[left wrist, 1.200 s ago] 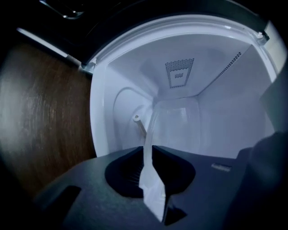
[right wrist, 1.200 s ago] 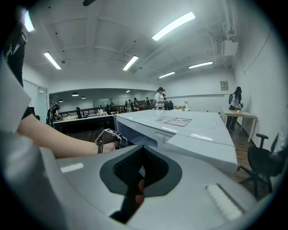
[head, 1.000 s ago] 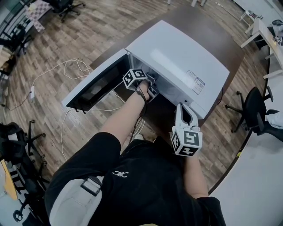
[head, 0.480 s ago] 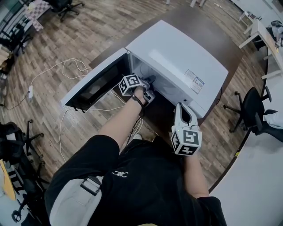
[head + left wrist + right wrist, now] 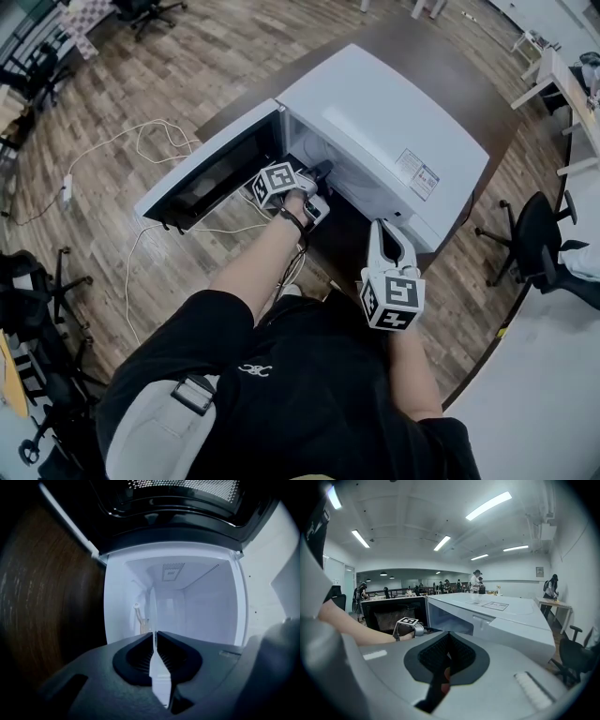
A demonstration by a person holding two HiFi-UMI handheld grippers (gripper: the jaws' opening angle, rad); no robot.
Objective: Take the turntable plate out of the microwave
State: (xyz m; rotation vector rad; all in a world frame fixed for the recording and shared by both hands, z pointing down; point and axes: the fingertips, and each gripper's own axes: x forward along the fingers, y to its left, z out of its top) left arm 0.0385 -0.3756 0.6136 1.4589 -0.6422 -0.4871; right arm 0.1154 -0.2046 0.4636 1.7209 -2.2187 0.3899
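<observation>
- Head view: a white microwave (image 5: 375, 122) stands on a dark wooden tabletop (image 5: 450, 75) in the upper centre, with its door (image 5: 211, 173) swung open toward the left. The left claw (image 5: 319, 173) reaches into the opening. The right claw (image 5: 388, 230) hangs near the casing's lower right corner. A label (image 5: 415, 173) lies on the casing's top at right, its print too small to read.
- Left gripper view: the frame is turned, so the door (image 5: 178, 498) is at the top and the tabletop (image 5: 51, 597) at left. The white cavity (image 5: 201, 606) fills the centre. The turntable plate (image 5: 151, 613) shows edge-on as a thin pale line reaching back into the cavity. Its near rim sits between the pads of the left claw (image 5: 153, 634), whose jaws have just been closing and now pinch it. A beige support piece (image 5: 139, 620) shows just left of the plate.
- Right gripper view: the right claw (image 5: 449, 637) has its jaws pressed together on nothing. The microwave (image 5: 506, 620) lies centre right, and the label (image 5: 494, 605) on its top is illegible.
</observation>
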